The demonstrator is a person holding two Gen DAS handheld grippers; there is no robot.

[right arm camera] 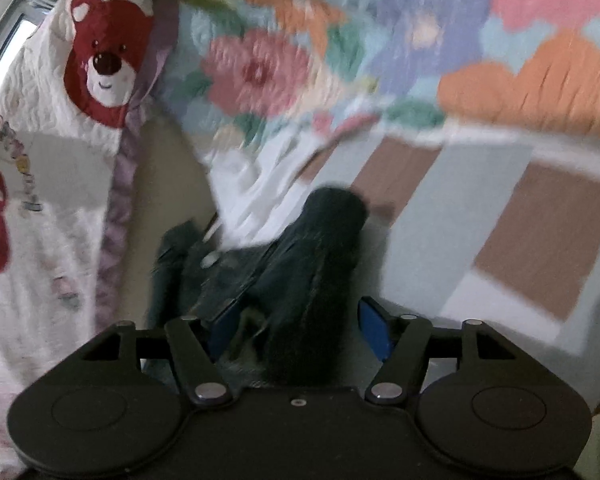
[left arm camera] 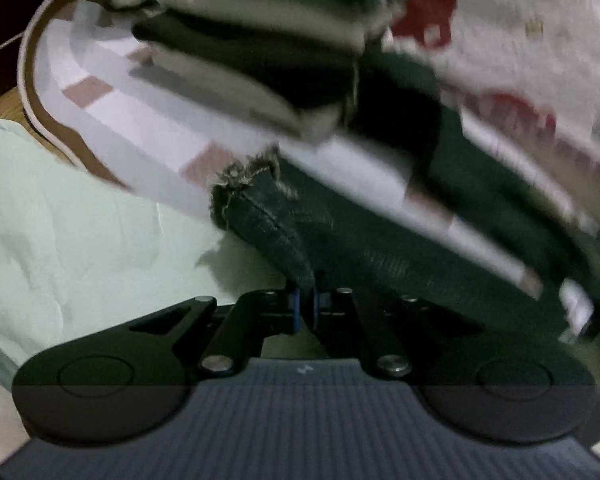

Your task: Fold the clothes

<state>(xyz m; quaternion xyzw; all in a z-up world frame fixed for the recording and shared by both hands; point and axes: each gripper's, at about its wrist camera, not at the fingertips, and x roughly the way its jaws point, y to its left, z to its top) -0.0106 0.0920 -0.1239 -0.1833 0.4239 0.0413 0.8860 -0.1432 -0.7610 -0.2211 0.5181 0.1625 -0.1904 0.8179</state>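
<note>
The left gripper [left arm camera: 305, 307] is pinched tight on the hem of the dark jeans [left arm camera: 384, 248], whose frayed cuff (threads sticking out) lifts above the pale sheet [left arm camera: 72, 208]. Behind it sits a stack of folded clothes [left arm camera: 260, 60] on a checked blanket [left arm camera: 140, 120]. The right gripper [right arm camera: 298, 332] stands wide apart, with a bunched part of the jeans [right arm camera: 320, 248] lying between its blue pads [right arm camera: 374, 332], not clamped. A bear-print quilt [right arm camera: 96, 60] hangs at its left.

Dark green denim garment [left arm camera: 380, 248] frayed grey at hem; ahead, red-bear print on white quilt [right arm camera: 60, 140]; floral blanket [right arm camera: 340, 40] multicoloured.
</note>
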